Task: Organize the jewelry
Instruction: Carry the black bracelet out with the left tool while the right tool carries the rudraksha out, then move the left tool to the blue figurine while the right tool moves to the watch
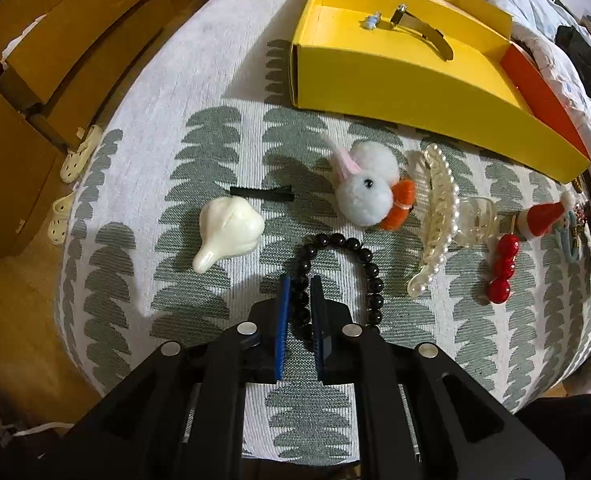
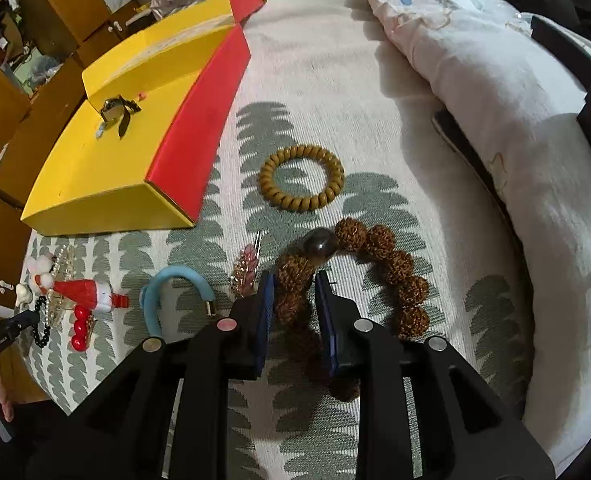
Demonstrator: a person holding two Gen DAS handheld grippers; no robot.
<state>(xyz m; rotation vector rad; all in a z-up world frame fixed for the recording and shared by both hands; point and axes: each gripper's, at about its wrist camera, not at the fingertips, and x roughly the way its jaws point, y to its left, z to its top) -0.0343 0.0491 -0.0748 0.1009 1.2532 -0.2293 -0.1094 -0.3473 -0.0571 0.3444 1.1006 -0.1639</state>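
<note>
My left gripper (image 1: pixel 299 280) is shut on the left side of a black bead bracelet (image 1: pixel 369 264) that lies on the leaf-patterned cloth. My right gripper (image 2: pixel 294 276) is shut on the left side of a brown rough-bead bracelet (image 2: pixel 399 276) with one dark smooth bead (image 2: pixel 320 243). The open yellow box (image 1: pixel 395 76) with a red flap stands beyond; in the right wrist view it (image 2: pixel 95 176) is at the left. Inside it lie a metal clip (image 1: pixel 419 26) and a small blue piece (image 1: pixel 370 22).
Around the left gripper: a white shell-shaped clip (image 1: pixel 229 232), black hairpin (image 1: pixel 261 193), fluffy duck clip (image 1: pixel 369 192), pearl claw clip (image 1: pixel 439 216), red bead clip (image 1: pixel 503 268), santa clip (image 1: pixel 543 216). Around the right: tan coil hair tie (image 2: pixel 301 178), blue bracelet (image 2: pixel 175 292), pink clip (image 2: pixel 247 268), quilt (image 2: pixel 495 120).
</note>
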